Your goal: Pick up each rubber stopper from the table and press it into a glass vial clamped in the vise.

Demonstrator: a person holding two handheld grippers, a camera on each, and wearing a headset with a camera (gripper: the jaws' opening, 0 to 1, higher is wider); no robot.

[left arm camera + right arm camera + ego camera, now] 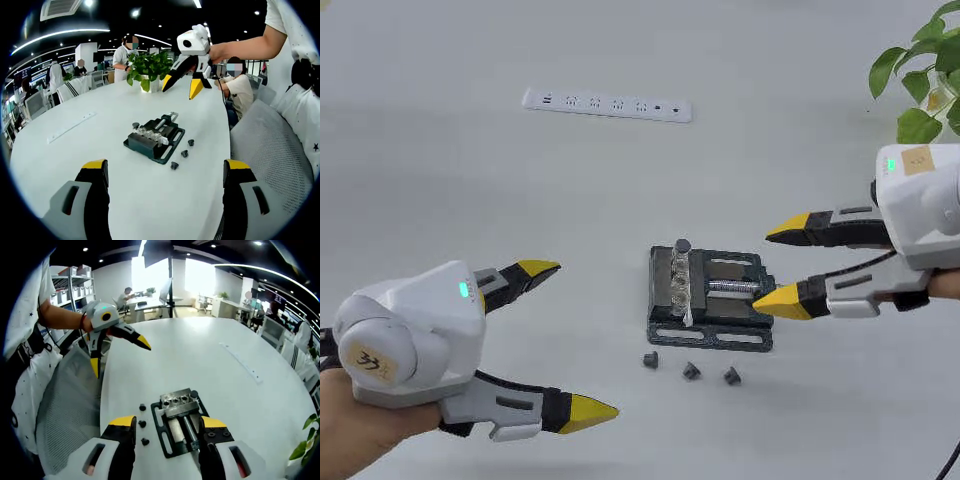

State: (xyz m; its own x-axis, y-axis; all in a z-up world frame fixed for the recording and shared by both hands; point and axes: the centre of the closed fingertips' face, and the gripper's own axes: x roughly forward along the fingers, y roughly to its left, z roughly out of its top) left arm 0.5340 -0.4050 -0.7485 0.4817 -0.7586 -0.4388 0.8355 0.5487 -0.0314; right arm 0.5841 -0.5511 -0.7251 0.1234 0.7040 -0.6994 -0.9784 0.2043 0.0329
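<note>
The left gripper is low on the near left over the white table. Its two yellow-tipped jaws are spread wide with nothing between them and nothing touching them. From its own camera the tips stand far apart, framing the bare tabletop short of the work.

Further right, three small dark rubber stoppers lie loose on the table in a short row, spaced a little apart. They are just in front of the near edge of the black vise and none of them touches it.

The vise sits flat near the middle of the table, its screw running off to the right. A row of clear glass vials stands upright, clamped between its jaw plates. The vial at the far end carries a dark stopper in its mouth, while the mouths of the others look open.

The right gripper is held up off the table at the screw end of the vise. Its jaws are parted, less widely than the left one's, and hold nothing. Its own camera looks down on the vise between the two tips.

A white power strip lies well beyond the vise, and a leafy plant stands at the far right.
</note>
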